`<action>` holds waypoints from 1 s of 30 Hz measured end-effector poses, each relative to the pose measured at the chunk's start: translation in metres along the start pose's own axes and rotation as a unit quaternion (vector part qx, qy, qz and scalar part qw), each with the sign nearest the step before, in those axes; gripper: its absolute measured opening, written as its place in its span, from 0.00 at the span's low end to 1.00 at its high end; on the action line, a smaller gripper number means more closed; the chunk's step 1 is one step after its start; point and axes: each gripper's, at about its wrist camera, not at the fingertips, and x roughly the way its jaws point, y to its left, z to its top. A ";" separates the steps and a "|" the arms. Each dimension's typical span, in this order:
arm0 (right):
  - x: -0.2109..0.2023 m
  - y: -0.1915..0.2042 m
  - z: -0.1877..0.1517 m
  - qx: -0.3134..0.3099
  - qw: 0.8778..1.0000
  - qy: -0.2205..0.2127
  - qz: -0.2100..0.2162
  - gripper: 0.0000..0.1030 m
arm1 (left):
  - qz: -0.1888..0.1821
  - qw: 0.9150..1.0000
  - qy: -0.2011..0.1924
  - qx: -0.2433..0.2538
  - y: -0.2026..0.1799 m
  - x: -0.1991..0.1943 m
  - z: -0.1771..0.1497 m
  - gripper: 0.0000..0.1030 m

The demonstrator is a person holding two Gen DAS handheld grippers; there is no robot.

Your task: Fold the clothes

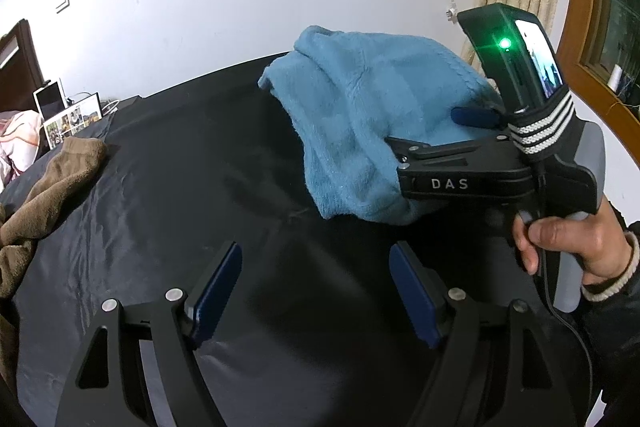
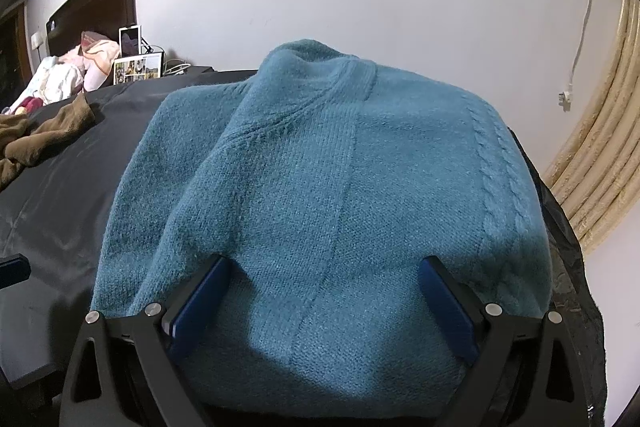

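The right gripper [image 2: 324, 291] is spread wide, its 2 blue pads [image 2: 198, 305] set apart over the near part of a blue sweater [image 2: 340, 187], with nothing pinched between them. The sweater is seen as a folded, fuzzy teal knit with a cable stitch down 1 side and a raised collar at the far end. It is laid on a black sheet [image 2: 60, 195] near the sheet's right edge. The left gripper [image 1: 316, 287] is likewise held spread above bare sheet, well apart from the sweater. A brown garment [image 1: 48, 187] is crumpled at the left.
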 end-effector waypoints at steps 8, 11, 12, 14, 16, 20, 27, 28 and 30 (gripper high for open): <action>-0.006 -0.001 -0.003 0.001 1.000 -0.005 -0.006 0.94 | 0.008 1.000 0.003 0.006 -0.005 0.001 -0.005 0.78; -0.009 -0.001 -0.005 0.002 1.000 -0.007 -0.008 0.95 | 0.011 1.000 0.004 0.007 -0.005 0.000 -0.005 0.78; -0.009 -0.001 -0.005 0.002 1.000 -0.008 -0.009 0.95 | 0.012 1.000 0.004 0.007 -0.006 -0.001 -0.005 0.78; -0.011 -0.001 -0.006 0.002 1.000 -0.010 -0.011 0.95 | 0.013 1.000 0.005 0.008 -0.007 0.001 -0.003 0.78; -0.015 -0.002 -0.007 0.003 1.000 -0.013 -0.013 0.95 | 0.015 1.000 0.006 0.009 -0.008 0.001 -0.001 0.78; -0.026 -0.005 -0.008 0.014 1.000 -0.022 -0.007 0.95 | 0.019 1.000 0.004 0.010 -0.012 -0.001 0.000 0.78; -0.059 -0.021 -0.010 0.045 0.997 -0.062 -0.016 0.95 | 0.022 1.000 -0.010 0.000 -0.018 -0.009 0.010 0.78; -0.064 -0.024 -0.010 0.049 0.996 -0.070 -0.019 0.95 | 0.023 1.000 -0.012 -0.001 -0.019 -0.009 0.011 0.79; -0.074 -0.030 -0.011 0.057 0.994 -0.084 -0.034 0.95 | 0.026 1.000 -0.014 -0.004 -0.021 -0.010 0.013 0.80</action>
